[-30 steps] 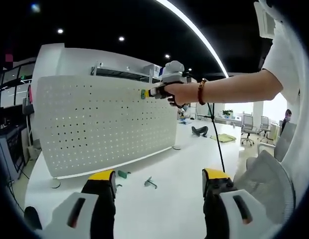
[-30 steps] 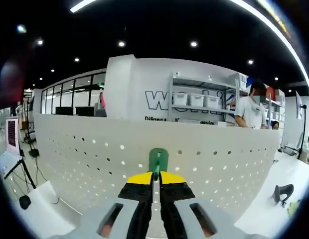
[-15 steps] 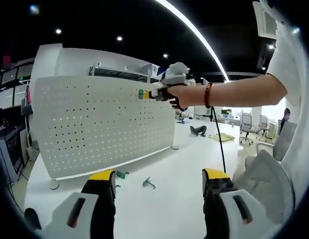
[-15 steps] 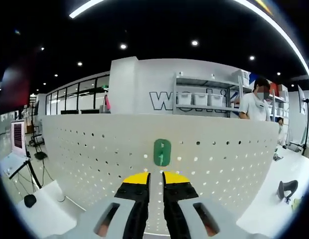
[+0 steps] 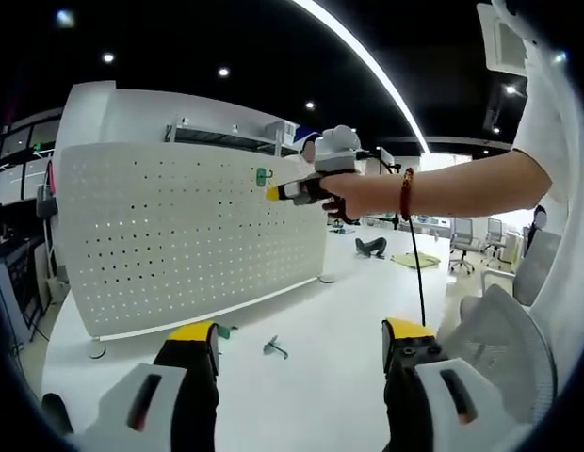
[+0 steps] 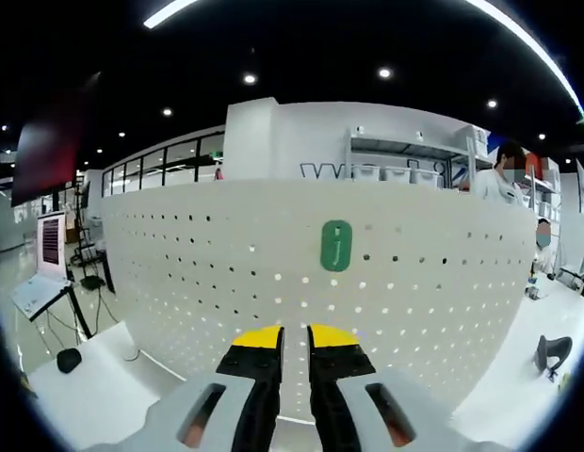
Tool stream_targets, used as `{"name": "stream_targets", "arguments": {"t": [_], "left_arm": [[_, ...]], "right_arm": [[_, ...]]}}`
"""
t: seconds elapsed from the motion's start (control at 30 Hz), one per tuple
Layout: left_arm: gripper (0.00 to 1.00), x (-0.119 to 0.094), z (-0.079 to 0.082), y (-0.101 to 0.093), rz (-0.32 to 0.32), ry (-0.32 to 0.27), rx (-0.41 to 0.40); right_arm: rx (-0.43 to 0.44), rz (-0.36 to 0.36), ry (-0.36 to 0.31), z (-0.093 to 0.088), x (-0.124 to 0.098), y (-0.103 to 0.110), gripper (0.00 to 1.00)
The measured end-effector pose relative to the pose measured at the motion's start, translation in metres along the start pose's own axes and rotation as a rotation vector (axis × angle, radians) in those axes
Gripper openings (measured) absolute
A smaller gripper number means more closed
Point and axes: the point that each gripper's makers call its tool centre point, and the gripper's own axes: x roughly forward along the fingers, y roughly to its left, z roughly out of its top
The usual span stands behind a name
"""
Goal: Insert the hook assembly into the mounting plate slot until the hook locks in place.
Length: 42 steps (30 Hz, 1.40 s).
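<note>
The green hook assembly (image 6: 336,245) hangs on the white perforated mounting plate (image 6: 179,273), near its top edge. My right gripper (image 6: 295,337) sits a little back from it and below, open by a narrow gap with nothing between the yellow tips. In the left gripper view the hook assembly (image 5: 262,175) shows on the plate (image 5: 160,235), and the right gripper (image 5: 273,193), held by a hand, hovers just lower right of it. My left gripper (image 5: 300,334) stands wide open over the white table (image 5: 320,377), holding nothing.
A small green part (image 5: 226,330) and a metal hook (image 5: 271,348) lie on the table near the plate's foot. A person (image 6: 494,184) stands behind the plate by a shelf (image 6: 396,160). Office chairs (image 5: 462,250) stand far right.
The right gripper has let go of the green hook, which stays on the plate, and has drawn back and down from it. The left gripper has barely moved.
</note>
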Motion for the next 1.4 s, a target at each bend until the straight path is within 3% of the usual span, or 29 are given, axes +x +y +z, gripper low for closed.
{"name": "stream_targets", "arguments": {"t": [0.8,1.07,1.4], "left_arm": [[0.72,0.002,-0.013,-0.006,-0.019,0.023,-0.025],[0.72,0.002,-0.016,-0.007,-0.021,0.032,-0.028],[0.71,0.002,-0.019,-0.006,-0.023,0.046,-0.021]], "right_arm": [[-0.012,0.180,0.147,-0.080,-0.018,0.044,0.10],[-0.053,0.263,0.236,-0.113,-0.022,0.059,0.10],[-0.083,0.304,0.322,-0.150,-0.031,0.073,0.11]]}}
